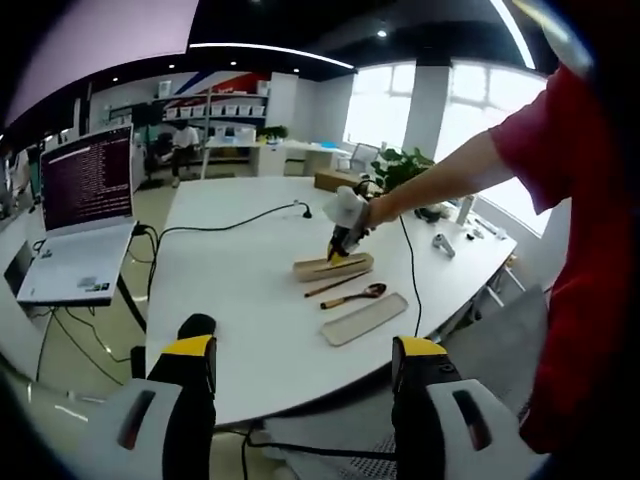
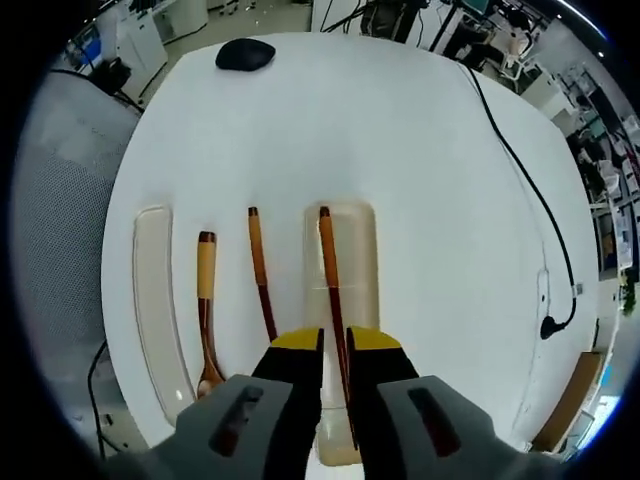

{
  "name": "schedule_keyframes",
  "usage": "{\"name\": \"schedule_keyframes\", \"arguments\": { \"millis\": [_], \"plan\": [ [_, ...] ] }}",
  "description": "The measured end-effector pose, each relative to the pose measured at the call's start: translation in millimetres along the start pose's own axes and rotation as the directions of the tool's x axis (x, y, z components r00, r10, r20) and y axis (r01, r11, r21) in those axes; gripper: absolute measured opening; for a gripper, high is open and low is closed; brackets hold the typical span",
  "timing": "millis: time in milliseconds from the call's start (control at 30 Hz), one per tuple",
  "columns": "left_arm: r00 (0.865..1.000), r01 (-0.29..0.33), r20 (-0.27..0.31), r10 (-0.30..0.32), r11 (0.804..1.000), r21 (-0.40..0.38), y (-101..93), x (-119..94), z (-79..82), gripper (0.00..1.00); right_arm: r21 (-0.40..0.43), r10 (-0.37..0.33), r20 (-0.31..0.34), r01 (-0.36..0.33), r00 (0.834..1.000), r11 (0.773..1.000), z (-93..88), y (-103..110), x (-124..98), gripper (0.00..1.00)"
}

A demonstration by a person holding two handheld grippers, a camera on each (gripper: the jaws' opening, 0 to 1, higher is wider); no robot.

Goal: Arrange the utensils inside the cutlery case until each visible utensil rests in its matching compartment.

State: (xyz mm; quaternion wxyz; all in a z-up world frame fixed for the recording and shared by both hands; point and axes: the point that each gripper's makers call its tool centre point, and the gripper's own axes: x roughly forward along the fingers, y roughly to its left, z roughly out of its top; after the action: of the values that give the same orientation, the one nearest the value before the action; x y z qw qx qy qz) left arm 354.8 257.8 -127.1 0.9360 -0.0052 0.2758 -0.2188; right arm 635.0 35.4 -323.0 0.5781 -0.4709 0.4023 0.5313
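Lid (image 2: pixel 152 300): at 9 o'clock of the right gripper view, a pale long tray lies bare on the white desk (image 2: pixel 420 140), apart from the case.
Spoon (image 2: pixel 205 310): just right of the lid, lying on the desk; you have yet to move it.
Loose chopstick (image 2: pixel 260 272): between spoon and case, also on the desk, not in any compartment.
Cutlery case (image 2: pixel 360 250): right of centre, open, with one chopstick (image 2: pixel 330 280) lying along it.
Right gripper (image 2: pixel 334 345): your fingers (image 2: pixel 296 352) stand nearly together around that chopstick's near end; they look to be pinching it.
Left gripper (image 1: pixel 305 355): fingers (image 1: pixel 190 350) spread wide, holding nothing, hanging at 6 o'clock off the desk edge.
Progress: I judge one piece of three is going in; the second chopstick and spoon remain.
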Motion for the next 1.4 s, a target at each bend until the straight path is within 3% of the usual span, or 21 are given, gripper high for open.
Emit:
{"name": "schedule_keyframes", "arguments": {
  "millis": [267, 700, 967, 1400],
  "plan": [
    [1.000, -0.004, 0.027, 0.004, 1.000, 0.028, 0.1, -8, 10.3, 0.74, -0.003, -0.080, 0.041, 0.080, 0.996, 0.997, 14.7, -10, -25, 0.07],
    [0.998, -0.012, 0.057, 0.010, 0.999, 0.040, -4.3, -12, 15.8, 0.74, -0.001, -0.137, 0.073, 0.137, 0.988, 0.991, 17.1, -13, -52, 0.06],
    [0.998, -0.007, 0.061, 0.005, 0.999, 0.034, -8.2, -13, 14.9, 0.75, 0.002, -0.195, 0.151, 0.197, 0.969, 0.980, 39.9, -17, -80, 0.09],
    [0.998, -0.006, 0.065, 0.004, 0.999, 0.038, -9.3, -14, 14.0, 0.75, 0.028, -0.190, 0.161, 0.188, 0.969, 0.982, 33.3, -11, -101, 0.10]
  ]
}}
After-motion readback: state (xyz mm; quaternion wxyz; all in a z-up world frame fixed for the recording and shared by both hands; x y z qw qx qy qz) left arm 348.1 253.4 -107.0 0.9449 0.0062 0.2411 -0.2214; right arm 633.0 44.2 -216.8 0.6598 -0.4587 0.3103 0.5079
